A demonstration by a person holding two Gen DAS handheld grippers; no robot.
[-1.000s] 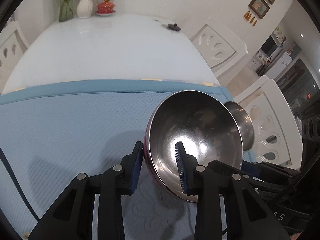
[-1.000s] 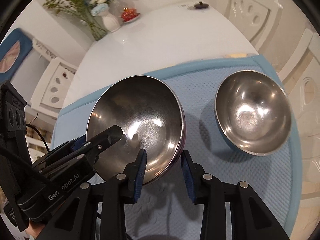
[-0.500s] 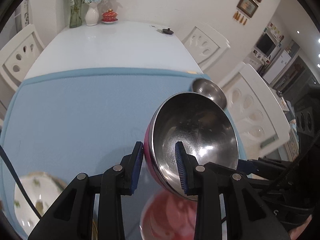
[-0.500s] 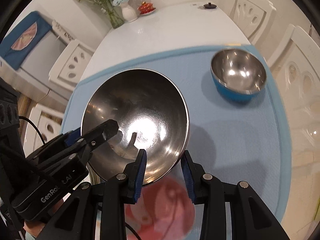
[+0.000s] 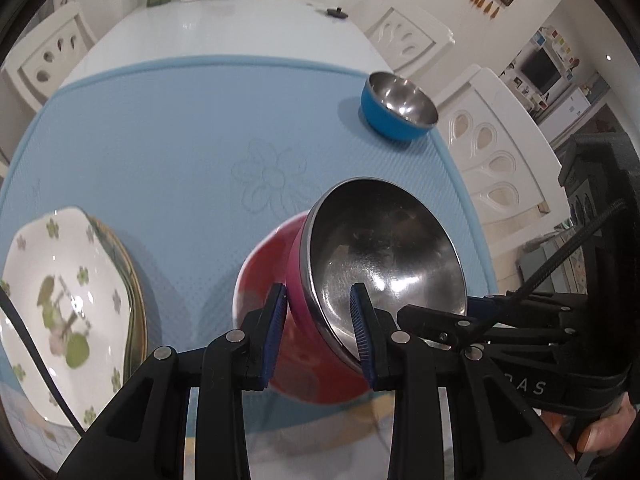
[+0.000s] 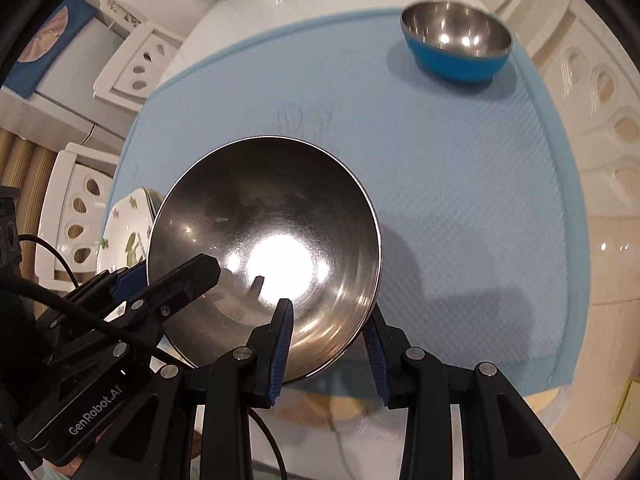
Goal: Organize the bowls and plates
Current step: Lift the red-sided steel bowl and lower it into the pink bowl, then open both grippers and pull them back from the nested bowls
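Pink bowl (image 5: 384,264), steel-lined: held tilted above the mat's near edge; left gripper (image 5: 318,334) and right gripper (image 6: 328,344) both clamped on its rim; blue bowl (image 5: 398,106) at mat's far right corner, nearer the right gripper; plates (image 5: 60,312) at near left.

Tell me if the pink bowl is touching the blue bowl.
Apart. The left wrist view shows the pink bowl held near the camera, and bare blue mat lies between it and the blue bowl at the mat's far edge.
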